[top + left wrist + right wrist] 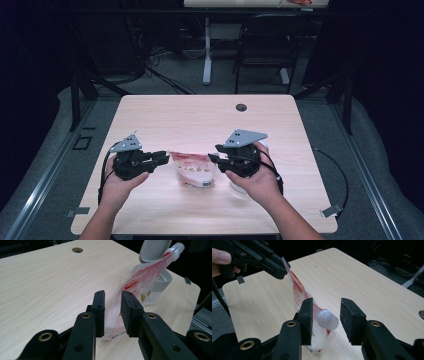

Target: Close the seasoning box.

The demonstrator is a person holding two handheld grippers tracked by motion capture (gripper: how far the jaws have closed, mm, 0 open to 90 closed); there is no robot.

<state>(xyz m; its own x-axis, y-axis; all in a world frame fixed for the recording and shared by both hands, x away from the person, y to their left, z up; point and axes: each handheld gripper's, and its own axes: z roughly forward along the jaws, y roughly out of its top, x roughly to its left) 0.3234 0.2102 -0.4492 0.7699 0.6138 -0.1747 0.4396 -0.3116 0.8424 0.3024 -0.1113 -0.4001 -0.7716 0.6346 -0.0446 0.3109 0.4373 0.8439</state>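
Note:
A red and white refill pouch (pixel 195 170) with a white screw spout (pixel 328 319) stands tilted on the wooden table (pixel 200 115) between my two grippers. In the left gripper view, my left gripper (pixel 113 297) has the pouch's flat bottom edge (pixel 113 320) between its jaws, with a gap at the left pad, so it is open. From the other end, my right gripper (pixel 327 305) straddles the spout, and a gap shows beside the cap, so it is open too. The left gripper (pixel 279 270) is at the pouch's far edge in the right gripper view.
A white tub (pixel 162 282) with its hinged lid (pixel 153 251) raised stands just behind the pouch, near the table's right edge. A cable hole (pixel 241 107) sits at the table's far side. Beyond the table are a black chair (pixel 265 45) and a desk leg (pixel 207 50).

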